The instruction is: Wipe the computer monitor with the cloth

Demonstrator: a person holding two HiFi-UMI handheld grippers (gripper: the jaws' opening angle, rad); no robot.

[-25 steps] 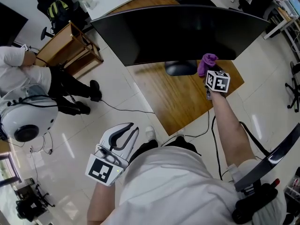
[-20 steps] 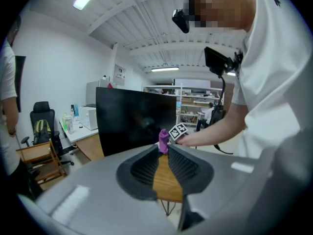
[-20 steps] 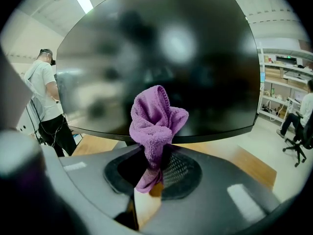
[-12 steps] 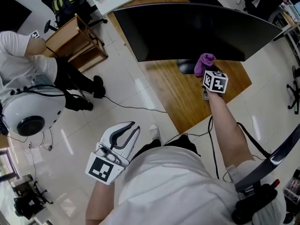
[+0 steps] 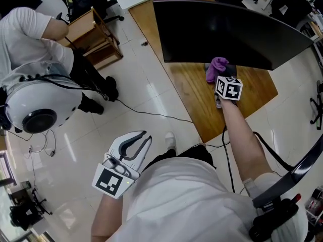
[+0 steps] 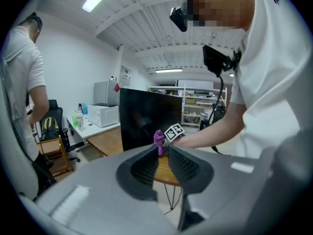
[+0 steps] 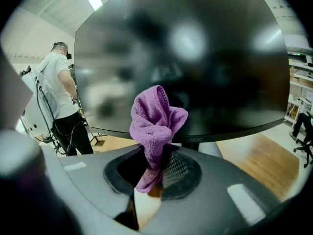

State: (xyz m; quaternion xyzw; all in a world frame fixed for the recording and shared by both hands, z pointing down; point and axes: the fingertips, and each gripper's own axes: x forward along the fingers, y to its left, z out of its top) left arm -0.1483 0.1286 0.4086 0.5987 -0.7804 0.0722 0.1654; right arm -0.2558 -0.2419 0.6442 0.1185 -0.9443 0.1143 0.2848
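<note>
A wide black curved monitor [image 5: 227,29] stands on a wooden desk [image 5: 197,105]. My right gripper [image 5: 217,80] is shut on a purple cloth [image 5: 216,68] and holds it up at the monitor's lower edge, in front of the stand. In the right gripper view the cloth [image 7: 156,119] sticks up bunched from the right gripper [image 7: 154,163], just before the dark screen [image 7: 195,58]. My left gripper [image 5: 143,136] hangs low over the floor, away from the desk, shut on nothing. The left gripper view shows the left gripper [image 6: 164,153], with the monitor [image 6: 146,116] and cloth [image 6: 158,138] far beyond.
A person in a white shirt [image 5: 35,34] bends at the left beside a wooden rack [image 5: 93,34]. A white rounded device [image 5: 38,110] sits near the left edge. A cable [image 5: 146,114] runs across the tiled floor. An office chair [image 5: 318,105] stands at the right.
The head view has swung, so the desk and monitor sit further right in it. The right gripper with the cloth stays at the monitor's lower edge. The left gripper has not moved.
</note>
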